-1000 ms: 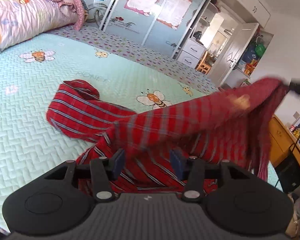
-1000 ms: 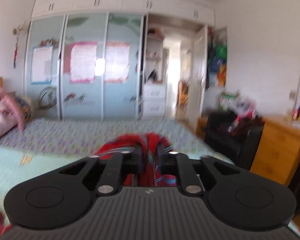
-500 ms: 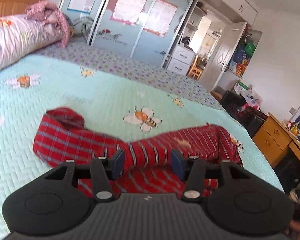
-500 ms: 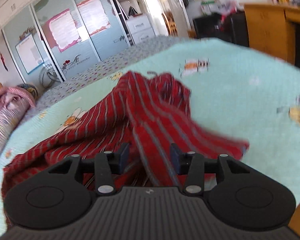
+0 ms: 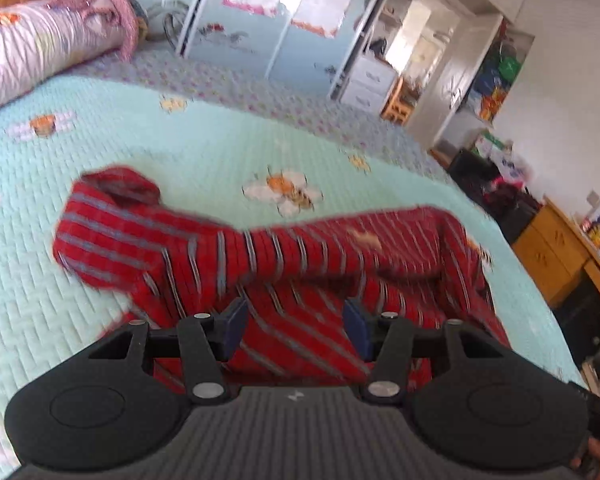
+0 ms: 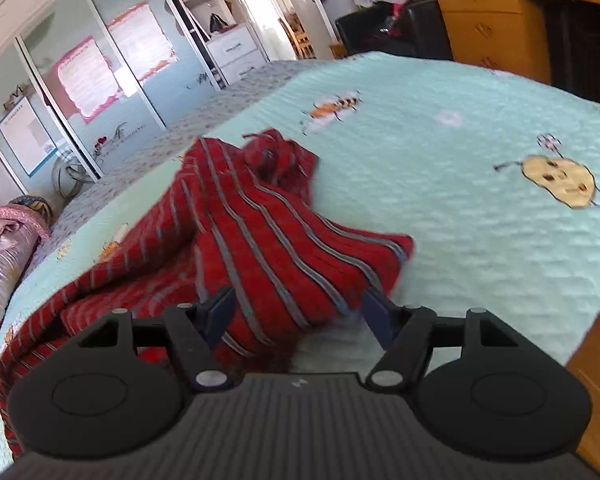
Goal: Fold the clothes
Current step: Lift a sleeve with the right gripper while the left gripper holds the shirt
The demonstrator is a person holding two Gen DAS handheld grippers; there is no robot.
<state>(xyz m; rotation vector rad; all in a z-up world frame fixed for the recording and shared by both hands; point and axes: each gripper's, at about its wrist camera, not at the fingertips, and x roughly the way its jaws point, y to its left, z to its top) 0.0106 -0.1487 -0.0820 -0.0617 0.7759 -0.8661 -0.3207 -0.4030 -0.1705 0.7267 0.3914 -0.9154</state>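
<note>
A red garment with grey stripes [image 5: 260, 256] lies crumpled on the light green bedspread [image 5: 100, 140], one sleeve stretched left and folded over. My left gripper [image 5: 294, 322] is open just above the garment's near part, holding nothing. In the right wrist view the same garment [image 6: 260, 232] lies bunched in front of my right gripper [image 6: 300, 308], which is open wide, with cloth lying between and below its jaws.
A rolled pink quilt [image 5: 28, 56] lies at the bed's far left. Sliding wardrobe doors [image 5: 260, 12] stand beyond the bed. A wooden desk [image 6: 500, 12] and a black chair [image 6: 380, 32] stand off the bed's right side.
The right gripper, shut on the raised garment a second ago, has opened and dropped low. The garment has fallen onto the bed. The left gripper stayed open.
</note>
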